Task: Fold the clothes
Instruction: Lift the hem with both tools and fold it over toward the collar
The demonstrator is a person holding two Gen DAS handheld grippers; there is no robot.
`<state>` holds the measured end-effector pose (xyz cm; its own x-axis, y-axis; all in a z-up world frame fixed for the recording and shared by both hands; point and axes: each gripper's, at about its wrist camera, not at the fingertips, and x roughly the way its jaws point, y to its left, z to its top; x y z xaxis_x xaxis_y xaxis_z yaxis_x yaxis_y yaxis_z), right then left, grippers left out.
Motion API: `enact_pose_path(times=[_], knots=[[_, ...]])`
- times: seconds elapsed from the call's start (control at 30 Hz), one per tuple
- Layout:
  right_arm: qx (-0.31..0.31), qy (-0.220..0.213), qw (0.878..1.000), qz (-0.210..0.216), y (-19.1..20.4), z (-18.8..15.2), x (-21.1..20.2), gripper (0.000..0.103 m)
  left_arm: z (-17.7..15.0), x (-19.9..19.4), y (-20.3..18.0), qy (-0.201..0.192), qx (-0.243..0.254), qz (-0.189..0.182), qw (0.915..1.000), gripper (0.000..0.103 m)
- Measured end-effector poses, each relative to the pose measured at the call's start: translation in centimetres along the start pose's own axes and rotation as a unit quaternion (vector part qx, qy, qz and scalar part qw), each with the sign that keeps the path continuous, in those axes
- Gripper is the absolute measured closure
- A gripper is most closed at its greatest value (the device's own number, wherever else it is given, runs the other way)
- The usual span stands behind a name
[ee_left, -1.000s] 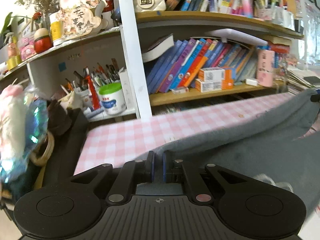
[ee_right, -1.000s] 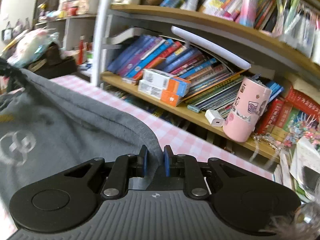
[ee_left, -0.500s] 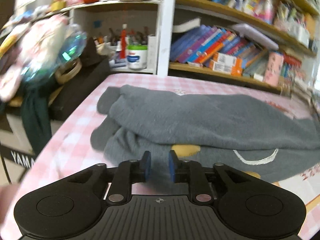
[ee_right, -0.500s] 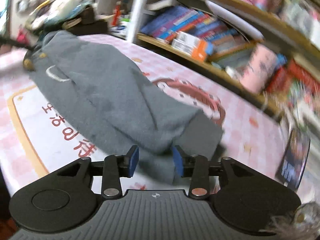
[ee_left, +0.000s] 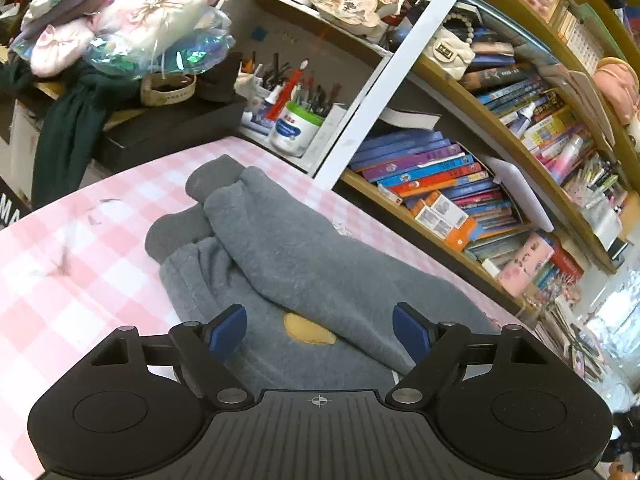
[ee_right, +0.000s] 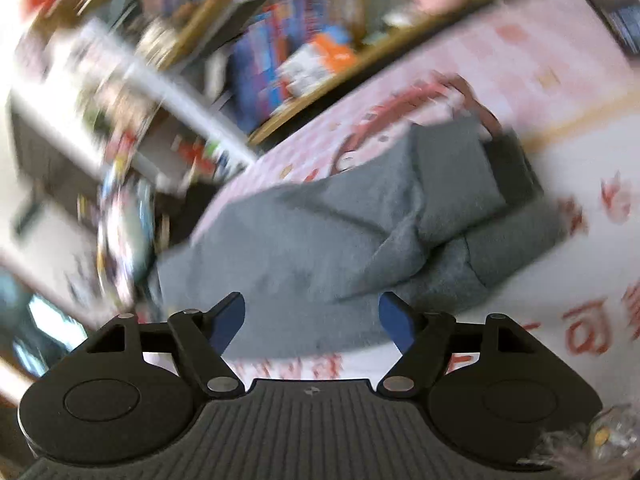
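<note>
A second ago both tools were closed on the grey garment point(ee_left: 304, 256) and held it up in front of the shelves. Now the garment lies folded on the surface point(ee_left: 80, 280), one layer over the other. The left tool point(ee_left: 320, 330) has let go; its jaws are opening, and the cloth lies below them, not pinched. The right tool point(ee_right: 312, 320) has also released its edge and its jaws are opening. Both views have tilted; the right one is now blurred.
</note>
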<state>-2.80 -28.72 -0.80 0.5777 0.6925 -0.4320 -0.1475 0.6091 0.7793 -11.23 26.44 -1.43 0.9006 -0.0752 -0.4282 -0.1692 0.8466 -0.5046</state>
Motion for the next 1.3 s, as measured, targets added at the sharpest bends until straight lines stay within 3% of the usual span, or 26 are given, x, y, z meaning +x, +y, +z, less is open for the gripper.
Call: enact_pose_path(times=[0.07, 0.1, 0.17, 0.27, 0.47, 0.6, 0.73, 0.8, 0.87, 1.0, 1.07, 1.17, 1.23, 1.3], knots=[[0.075, -0.016, 0.997, 0.007, -1.5, 0.3, 0.6, 0.039, -0.3, 0.0, 0.0, -0.002, -0.001, 0.007, 1.0000, 0.021], [0.096, -0.020, 0.995, 0.004, -2.0, 0.5, 0.8, 0.053, -0.5, -0.1, 0.0, -0.003, -0.004, 0.008, 1.0000, 0.021], [0.105, -0.023, 0.994, -0.024, -2.3, 0.8, 1.3, 0.073, -0.8, -0.3, 0.3, -0.008, -0.017, 0.008, 0.9998, 0.021], [0.093, -0.034, 0.994, -0.048, -2.1, 1.2, 1.5, 0.085, -1.0, -0.2, 0.8, -0.015, -0.037, 0.004, 0.9992, 0.021], [0.017, -0.048, 0.996, -0.076, -0.9, 0.8, 1.4, 0.089, -0.4, 0.5, 1.3, -0.016, -0.078, -0.004, 0.9968, 0.021], [0.011, -0.050, 0.996, -0.077, -1.4, 0.6, 1.3, 0.086, 0.5, 1.6, 1.8, -0.010, -0.116, -0.002, 0.9931, 0.021], [0.007, -0.055, 0.996, -0.074, -1.5, 0.5, 1.4, 0.086, 1.1, 2.9, 2.7, -0.013, -0.176, -0.013, 0.9842, 0.023], [0.003, -0.057, 0.996, -0.074, -1.5, 0.5, 1.4, 0.086, 1.4, 4.0, 2.9, -0.014, -0.183, 0.003, 0.9831, 0.024], [0.003, -0.058, 0.996, -0.073, -1.5, 0.5, 1.4, 0.086, 1.8, 5.2, 3.2, -0.007, -0.182, 0.034, 0.9827, 0.042], [0.011, -0.063, 0.996, -0.070, -1.8, 0.5, 1.3, 0.086, 2.7, 6.6, 3.9, -0.019, -0.212, 0.049, 0.9758, 0.065], [0.015, -0.066, 0.995, -0.067, -2.0, 0.5, 1.4, 0.087, 3.3, 7.1, 3.7, -0.024, -0.211, 0.036, 0.9766, 0.092], [0.018, -0.067, 0.996, -0.062, -2.3, 0.5, 1.3, 0.088, 4.4, 4.9, 1.6, -0.082, -0.174, -0.036, 0.9806, 0.098], [0.021, -0.068, 0.996, -0.060, -2.5, 0.5, 1.2, 0.089, 4.6, 1.8, -0.5, -0.134, -0.139, -0.120, 0.9737, 0.098], [0.027, -0.069, 0.996, -0.057, -2.7, 0.5, 1.2, 0.089, 4.2, -0.9, -1.1, -0.160, -0.133, -0.160, 0.9650, 0.098]])
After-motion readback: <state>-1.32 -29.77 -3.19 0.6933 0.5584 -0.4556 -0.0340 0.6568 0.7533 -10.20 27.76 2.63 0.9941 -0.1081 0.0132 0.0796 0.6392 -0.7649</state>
